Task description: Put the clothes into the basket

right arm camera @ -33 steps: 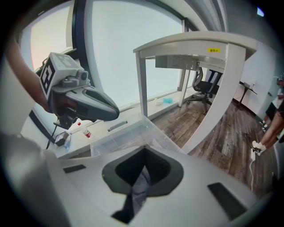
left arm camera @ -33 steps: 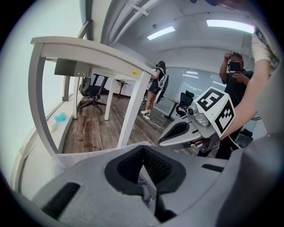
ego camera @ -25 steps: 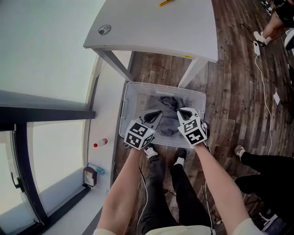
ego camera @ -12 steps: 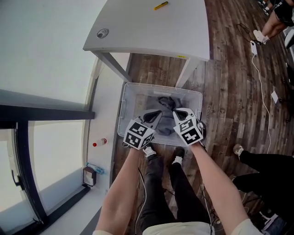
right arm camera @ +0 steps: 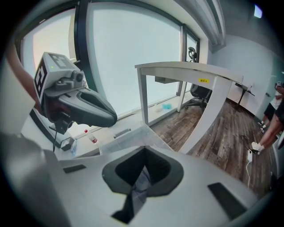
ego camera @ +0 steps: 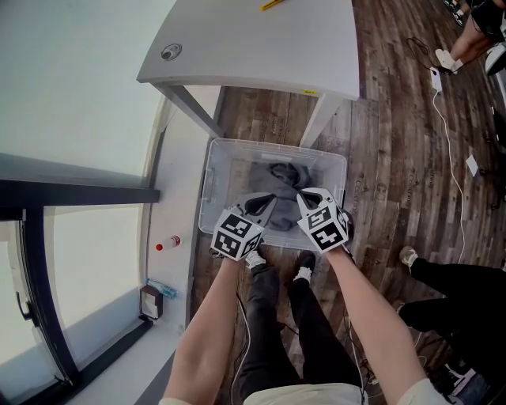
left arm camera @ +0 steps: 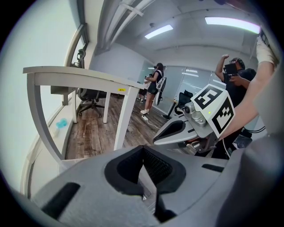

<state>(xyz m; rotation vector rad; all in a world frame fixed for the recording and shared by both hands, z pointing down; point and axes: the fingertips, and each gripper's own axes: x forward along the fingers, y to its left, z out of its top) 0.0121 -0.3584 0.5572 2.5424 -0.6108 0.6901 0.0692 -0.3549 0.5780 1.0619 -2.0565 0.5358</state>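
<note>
A grey garment [ego camera: 283, 174] lies bunched in the clear plastic basket [ego camera: 207, 190] on the floor under a white table [ego camera: 253, 39]. Both grippers hover over the basket's near edge, side by side. My left gripper [ego camera: 267, 202] is shut, and a strip of pale grey cloth shows between its jaws [left arm camera: 144, 179]. My right gripper [ego camera: 303, 198] is shut on a fold of the same grey cloth [right arm camera: 141, 177], which hangs down between the jaws. The garment's near end runs up to both jaw tips. Each gripper shows in the other's view.
The table's legs [ego camera: 194, 111] stand just behind the basket. A small red-capped bottle [ego camera: 168, 244] lies on the white sill by the window. A yellow pen [ego camera: 273, 4] is on the tabletop. A white cable [ego camera: 455, 142] and other people's legs [ego camera: 451, 293] are on the wooden floor to the right.
Both grippers have drifted slightly and drawn a little closer together over the basket's near edge. They stay shut, with the grey cloth still between them.
</note>
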